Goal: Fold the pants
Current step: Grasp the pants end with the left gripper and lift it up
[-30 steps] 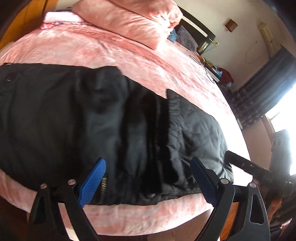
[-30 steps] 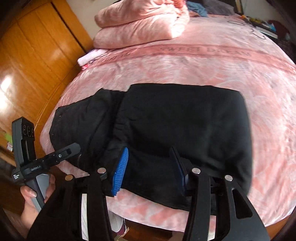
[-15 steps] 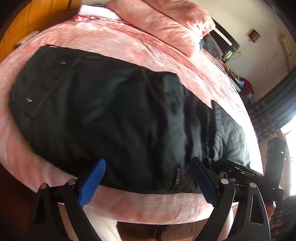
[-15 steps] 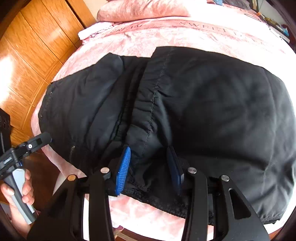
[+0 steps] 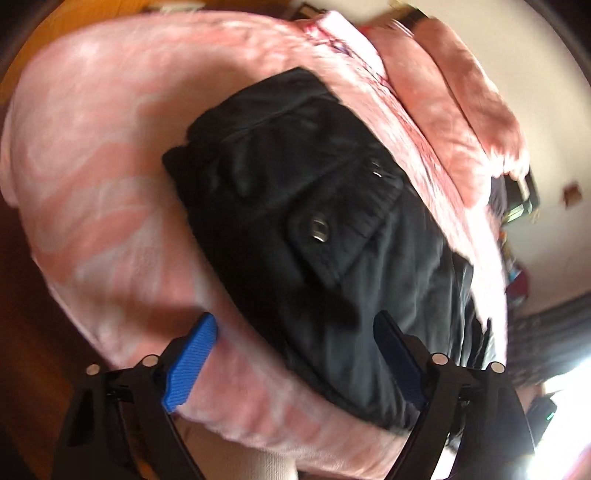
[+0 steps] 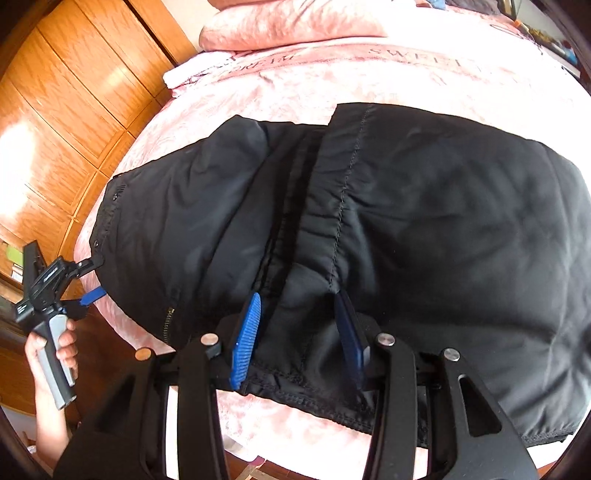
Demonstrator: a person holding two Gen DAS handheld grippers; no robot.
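Black pants [image 6: 424, 221] lie folded across a pink bed [image 6: 314, 81], the leg hems doubled back over the middle. My right gripper [image 6: 297, 339] is lowered onto the near edge beside the stitched hem. Its blue pads [image 6: 245, 339] stand partly apart with flat cloth between them, not pinched. A hand holds my left gripper [image 6: 94, 278] at the waist corner on the left. In the left wrist view the pants [image 5: 295, 206] show a snap pocket. There the left gripper [image 5: 295, 363] is wide and closing, one finger over the pink cover, one over the pants' edge, gripping nothing.
Folded pink bedding [image 6: 288, 26] is stacked at the head of the bed. A wooden wardrobe [image 6: 62, 122] stands close on the left. The bed's near edge [image 6: 295, 432] drops off just under my grippers. Small clutter [image 6: 546, 40] lies at the far right.
My left gripper swung along the near edge from the hem end to the waist end and rolled. My right gripper came down onto the pants, narrowed slightly, then stayed still.
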